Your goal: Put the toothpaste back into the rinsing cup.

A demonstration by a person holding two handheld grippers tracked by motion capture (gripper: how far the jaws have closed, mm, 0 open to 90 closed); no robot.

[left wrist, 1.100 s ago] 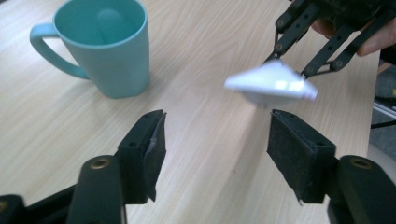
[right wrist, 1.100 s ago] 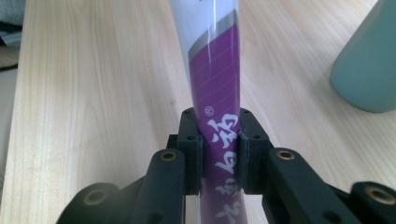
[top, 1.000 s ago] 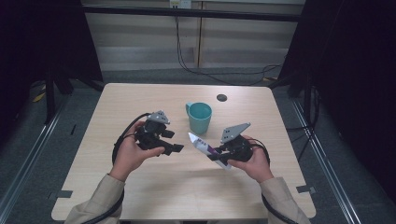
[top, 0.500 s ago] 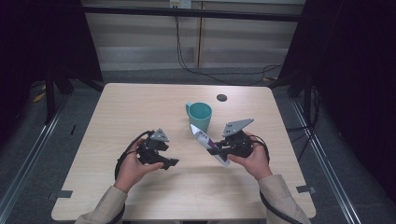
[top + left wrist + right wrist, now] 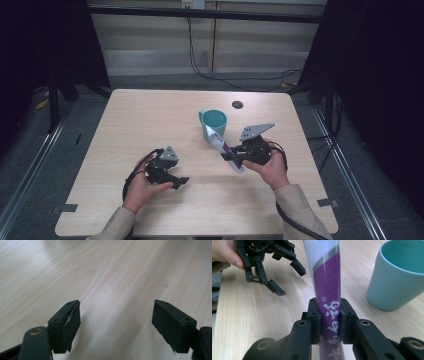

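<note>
A white and purple tube (image 5: 221, 145) (image 5: 327, 282) is clamped between the jaws of my right gripper (image 5: 235, 156) (image 5: 328, 320), slanting up toward a teal mug (image 5: 214, 122) (image 5: 400, 275) that stands just beyond it. My left gripper (image 5: 179, 182) (image 5: 116, 322) sits low over the bare wood at the front left, a good way from the tube. Its jaws have just been opening and stand wide apart with nothing between them. It also appears in the right gripper view as the far gripper (image 5: 289, 277) in a hand.
The light wooden table (image 5: 150, 115) has a small black round disc (image 5: 237, 105) near its far edge. Dark floor, metal rails and cables surround the table. Both forearms come in from the front edge.
My left gripper has dropped from near the tube down and left toward the front of the table, and its jaws have spread. The right gripper has kept still with the tube.
</note>
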